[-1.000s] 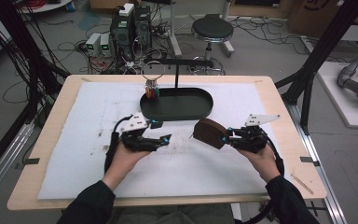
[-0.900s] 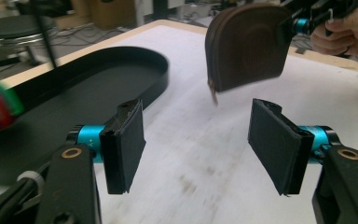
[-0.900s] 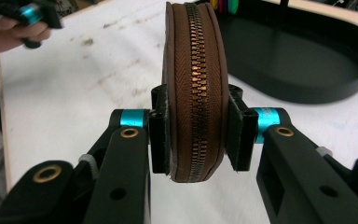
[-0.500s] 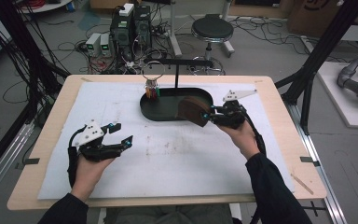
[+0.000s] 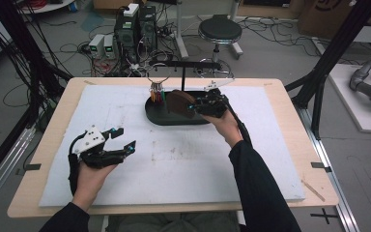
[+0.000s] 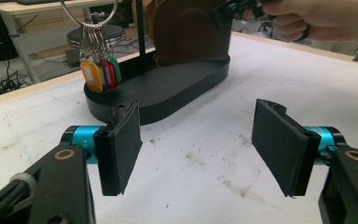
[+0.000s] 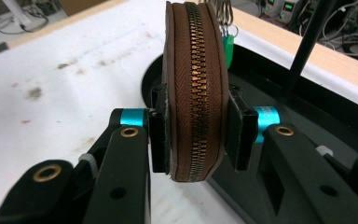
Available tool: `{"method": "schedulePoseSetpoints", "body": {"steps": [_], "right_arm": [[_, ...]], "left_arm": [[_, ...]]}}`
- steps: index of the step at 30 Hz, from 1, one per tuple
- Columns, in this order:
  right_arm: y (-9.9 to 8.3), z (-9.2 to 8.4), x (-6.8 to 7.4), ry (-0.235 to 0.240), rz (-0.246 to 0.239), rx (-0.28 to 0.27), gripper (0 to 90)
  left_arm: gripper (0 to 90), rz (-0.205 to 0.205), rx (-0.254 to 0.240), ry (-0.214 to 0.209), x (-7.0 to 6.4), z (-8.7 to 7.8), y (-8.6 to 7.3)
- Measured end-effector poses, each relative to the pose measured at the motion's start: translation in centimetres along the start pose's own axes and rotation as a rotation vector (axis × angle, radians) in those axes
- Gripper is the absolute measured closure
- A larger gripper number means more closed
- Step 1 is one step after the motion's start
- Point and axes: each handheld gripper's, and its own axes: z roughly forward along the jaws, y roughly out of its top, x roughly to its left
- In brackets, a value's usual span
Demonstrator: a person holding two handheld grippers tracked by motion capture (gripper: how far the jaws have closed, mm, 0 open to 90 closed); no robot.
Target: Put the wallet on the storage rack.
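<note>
The left gripper (image 5: pixel 121 139) is held low with jaws just opened wide and bare, while the right gripper (image 5: pixel 193 105) is extended forward, clamped.

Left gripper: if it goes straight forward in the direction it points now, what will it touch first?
Probably the black oval stand base. The left gripper, jaws open with nothing between them, aims over bare white table cover toward that base, near the coloured key tags. Depth is hard to judge, so it might pass just beside it.
</note>
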Motion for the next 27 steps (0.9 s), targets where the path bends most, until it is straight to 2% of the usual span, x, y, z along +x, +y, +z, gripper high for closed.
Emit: {"method": "schedulePoseSetpoints", "body": {"steps": [5, 6, 12, 20, 27], "right_arm": [[-0.1, 1.2, -0.4, -0.017, -0.006, 0.015, 67.5], [-0.2, 1.5, -0.5, -0.023, 0.005, 0.022, 67.5], [-0.4, 2.0, -1.0, -0.052, 0.008, 0.025, 67.5], [-0.9, 2.6, -1.9, -0.069, 0.019, 0.034, 67.4], [-1.4, 3.0, -2.7, -0.069, 0.065, 0.036, 67.3]], "left_arm": [[32.5, -0.002, -0.004, -0.002, 0.0, 0.2, -0.1], [32.3, -0.001, -0.003, -0.004, 0.1, 0.2, -0.1], [32.1, -0.005, -0.004, -0.006, 0.0, 0.4, -0.1], [31.8, -0.001, -0.003, -0.016, -0.2, 0.5, -0.2], [31.7, 0.0, -0.001, -0.014, -0.2, 0.4, -0.3]]}}
